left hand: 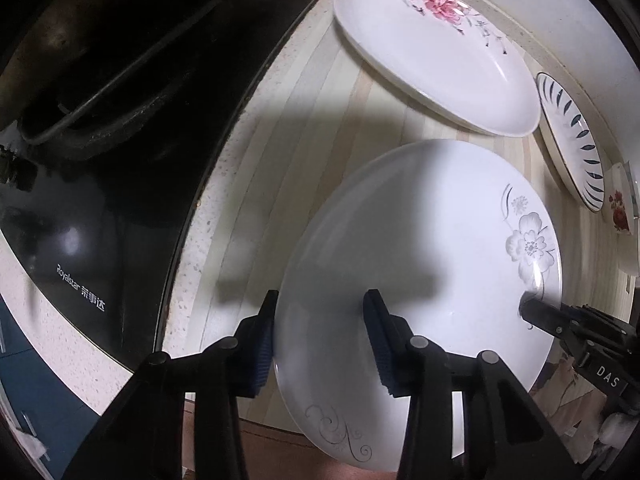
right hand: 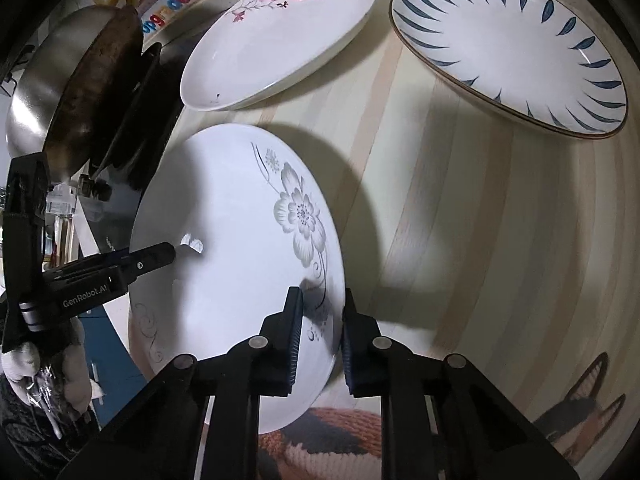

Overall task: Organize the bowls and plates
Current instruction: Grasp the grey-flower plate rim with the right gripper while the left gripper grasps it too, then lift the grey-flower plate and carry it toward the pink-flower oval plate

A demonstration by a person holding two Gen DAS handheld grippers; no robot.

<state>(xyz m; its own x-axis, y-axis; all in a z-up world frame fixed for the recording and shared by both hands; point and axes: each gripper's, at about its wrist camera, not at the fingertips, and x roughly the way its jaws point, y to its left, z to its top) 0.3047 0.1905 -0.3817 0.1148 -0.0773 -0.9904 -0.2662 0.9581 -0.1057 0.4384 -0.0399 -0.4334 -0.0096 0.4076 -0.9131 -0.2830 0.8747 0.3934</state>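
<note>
A white plate with a grey flower (left hand: 420, 272) (right hand: 240, 248) is held above the striped mat. My left gripper (left hand: 320, 340) straddles its left rim, one finger under and one over, with a wide gap between them. My right gripper (right hand: 319, 340) straddles its right rim, fingers close around the edge; it also shows in the left wrist view (left hand: 560, 320). The left gripper also shows in the right wrist view (right hand: 120, 264). An oval pink-flower dish (left hand: 432, 52) (right hand: 280, 36) and a blue-leaf plate (left hand: 572, 140) (right hand: 508, 48) lie beyond.
A black Royalstar cooktop (left hand: 100, 208) with a dark pan (left hand: 100, 60) (right hand: 76, 92) lies to the left. The pale striped mat (right hand: 460, 240) covers the counter. A small red-flower dish (left hand: 620, 204) sits at the far right.
</note>
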